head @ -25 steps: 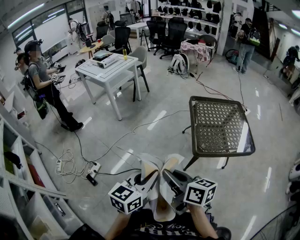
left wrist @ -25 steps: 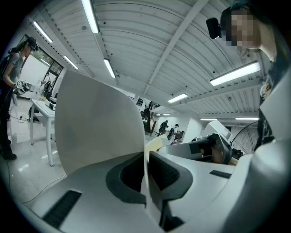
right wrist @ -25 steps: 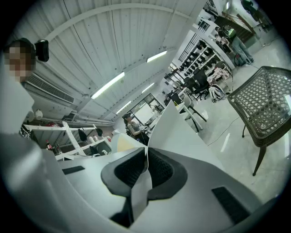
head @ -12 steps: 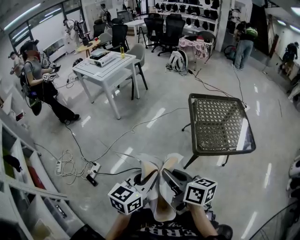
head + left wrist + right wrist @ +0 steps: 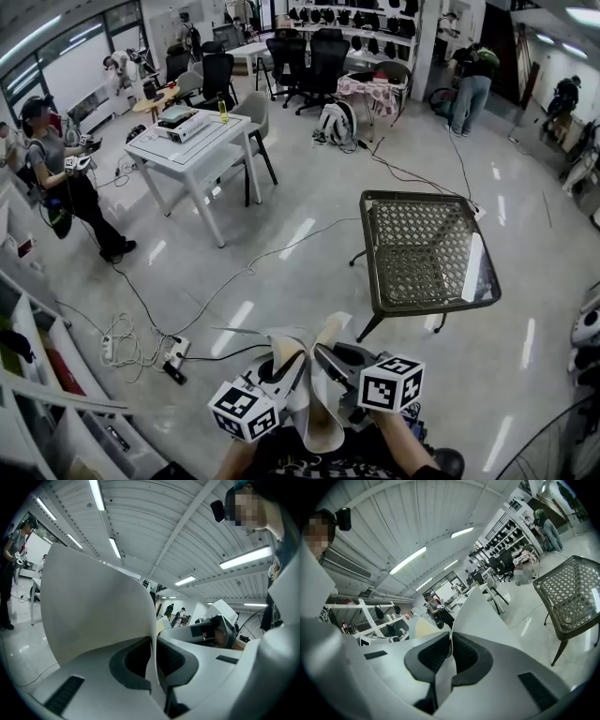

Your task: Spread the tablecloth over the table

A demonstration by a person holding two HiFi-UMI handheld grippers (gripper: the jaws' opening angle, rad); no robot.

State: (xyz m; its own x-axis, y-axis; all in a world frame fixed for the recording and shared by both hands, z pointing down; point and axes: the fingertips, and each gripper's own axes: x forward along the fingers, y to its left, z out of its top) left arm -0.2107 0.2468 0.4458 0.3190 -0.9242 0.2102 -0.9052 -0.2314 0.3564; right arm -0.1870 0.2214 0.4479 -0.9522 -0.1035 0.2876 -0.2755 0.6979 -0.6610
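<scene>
At 9 o'clock a person (image 5: 56,178) stands nearer the picture's edge than a second ago. The white desk (image 5: 187,141) at 11 o'clock has slid left with them. At 6 o'clock the left tool (image 5: 289,360) is clenched on a fold of the pale tablecloth (image 5: 317,422), which hangs bunched between both tools. Just beside it, the right tool (image 5: 328,354) is clenched on another fold. Both sit slightly lower in view than before. At 3 o'clock the mesh desk (image 5: 427,248), well apart from the cloth, has shifted a little left.
</scene>
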